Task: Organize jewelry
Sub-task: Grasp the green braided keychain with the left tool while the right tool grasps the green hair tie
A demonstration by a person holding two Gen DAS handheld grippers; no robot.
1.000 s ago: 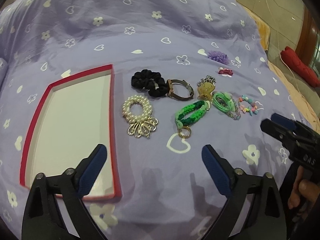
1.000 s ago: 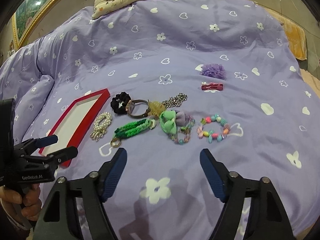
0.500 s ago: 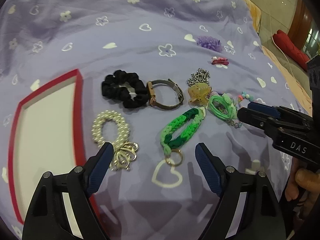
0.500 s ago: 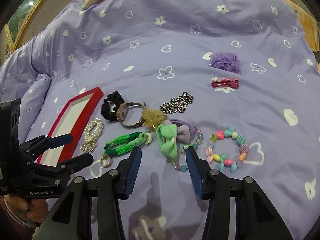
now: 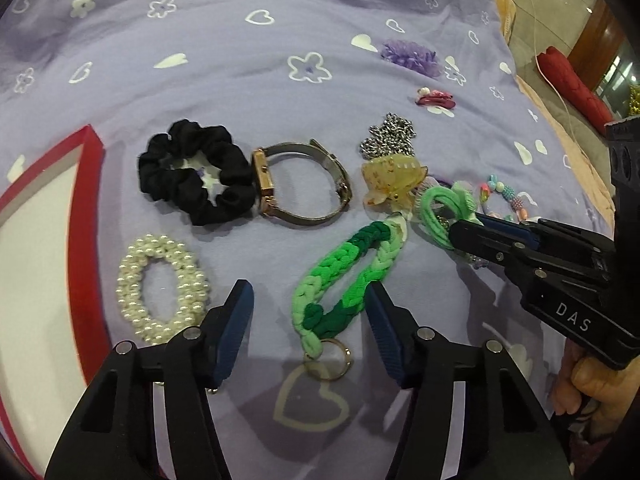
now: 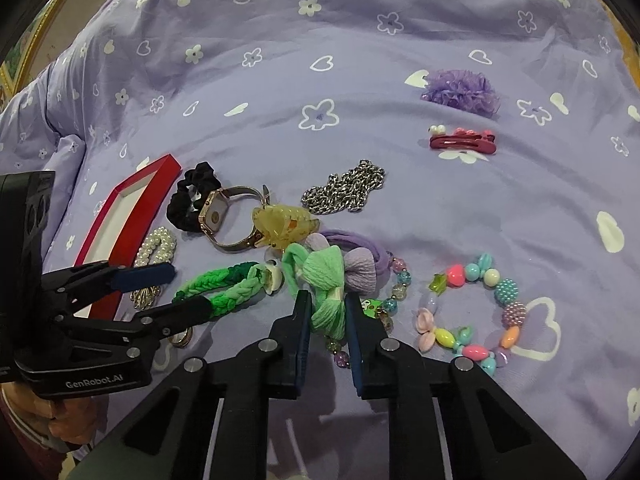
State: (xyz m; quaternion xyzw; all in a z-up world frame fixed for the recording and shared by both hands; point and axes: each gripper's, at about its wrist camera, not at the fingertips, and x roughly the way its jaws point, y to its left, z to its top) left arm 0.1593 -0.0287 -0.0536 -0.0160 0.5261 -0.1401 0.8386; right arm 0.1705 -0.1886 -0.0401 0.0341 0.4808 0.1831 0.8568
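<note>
Step in hand: first pickups, both hands at once. The red tray (image 5: 90, 216) lies at the left of the purple bedspread (image 6: 360, 40), its white floor bare where I can see it, so I judge nothing is sorted yet.

Right gripper (image 6: 326, 312): jaws closing around the mint green bow hair tie (image 6: 326, 280), the bow's tail between the two blue pads. They look to be touching the yarn on both sides; I read this as a grasp just forming, not yet proven by a lift. The bow lies against a lilac bow (image 6: 360, 272) and a string of clear beads (image 6: 394, 288), so a tangle is possible.

Left gripper (image 5: 310, 312): jaws closing but not yet on anything. The braided green keyring strap (image 5: 344, 276) lies between the pads, with clear cloth showing on the left side. The brass ring (image 5: 330, 360) at its near end sits below the fingertips.

Other pieces, all resting on the cloth:
- pearl bracelet (image 5: 162, 280), just beside the tray
- black scrunchie (image 5: 196, 176), touching the watch (image 5: 300, 188)
- amber claw clip (image 5: 392, 180), silver chain (image 6: 344, 192)
- coloured bead bracelet (image 6: 472, 312), red snap clip (image 6: 464, 142), purple flower (image 6: 460, 90)

Next move, my judgement: finish the left pinch across the braid, then raise both slowly and check that the bow comes free of the beads before carrying either piece to the tray.
</note>
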